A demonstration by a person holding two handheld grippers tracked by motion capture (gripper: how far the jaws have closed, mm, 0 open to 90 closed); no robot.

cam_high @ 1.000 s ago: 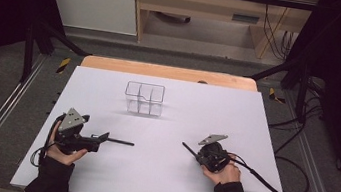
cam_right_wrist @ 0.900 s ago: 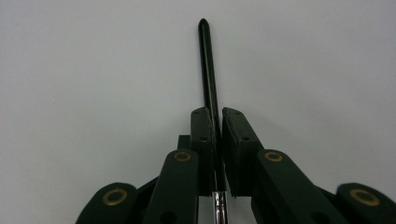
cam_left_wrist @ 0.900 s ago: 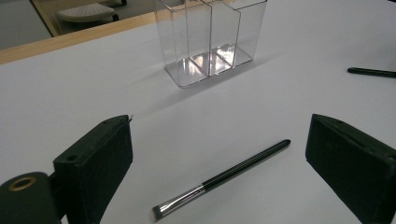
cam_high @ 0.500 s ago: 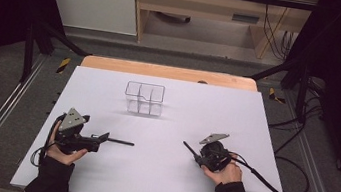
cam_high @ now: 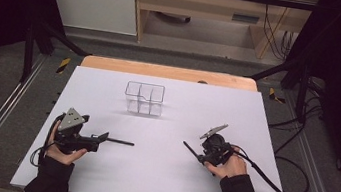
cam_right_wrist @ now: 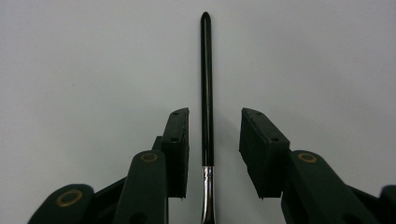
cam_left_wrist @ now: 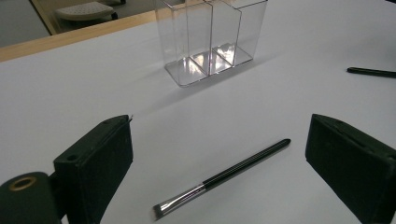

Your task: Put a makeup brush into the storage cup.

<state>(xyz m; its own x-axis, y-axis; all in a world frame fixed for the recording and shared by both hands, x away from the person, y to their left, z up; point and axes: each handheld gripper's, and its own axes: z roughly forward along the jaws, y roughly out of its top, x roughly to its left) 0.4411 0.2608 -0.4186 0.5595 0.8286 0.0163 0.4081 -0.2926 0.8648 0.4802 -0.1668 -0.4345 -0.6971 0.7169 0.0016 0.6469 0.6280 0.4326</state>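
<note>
A person's two hands work hand-held grippers over a white-covered table [cam_high: 157, 175] whose wooden edge shows at 12 o'clock. Toward 12 o'clock from the table's middle stands a clear plastic organiser with upright compartments [cam_high: 144, 97], empty as far as can be seen.

At 8 o'clock the left gripper [cam_left_wrist: 219, 172] rests low, its jaws wide apart. Between them, touching neither, lies a slim black-handled brush with a silver ferrule [cam_left_wrist: 223, 179], flat on the table, its handle tip pointing toward 2 o'clock in the left gripper view and the organiser standing beyond it near 12 o'clock.

At 4 o'clock the right gripper [cam_right_wrist: 212, 140] straddles a second slim black-handled brush with a chrome ferrule [cam_right_wrist: 206, 84]. Its jaws stand apart, not yet clamped; the handle runs straight up the gap toward 12 o'clock in the right gripper view, closer to the left-hand jaw, with the ferrule near the gripper's body.

The step in hand appears to be the pick-up of both brushes, the right hand further along. The next move probably calls for the right jaws to close squarely on the thin handle, which could roll or slip sideways on the smooth sheet, then a lift and a carry toward 11 o'clock to drop it upright into a compartment.
</note>
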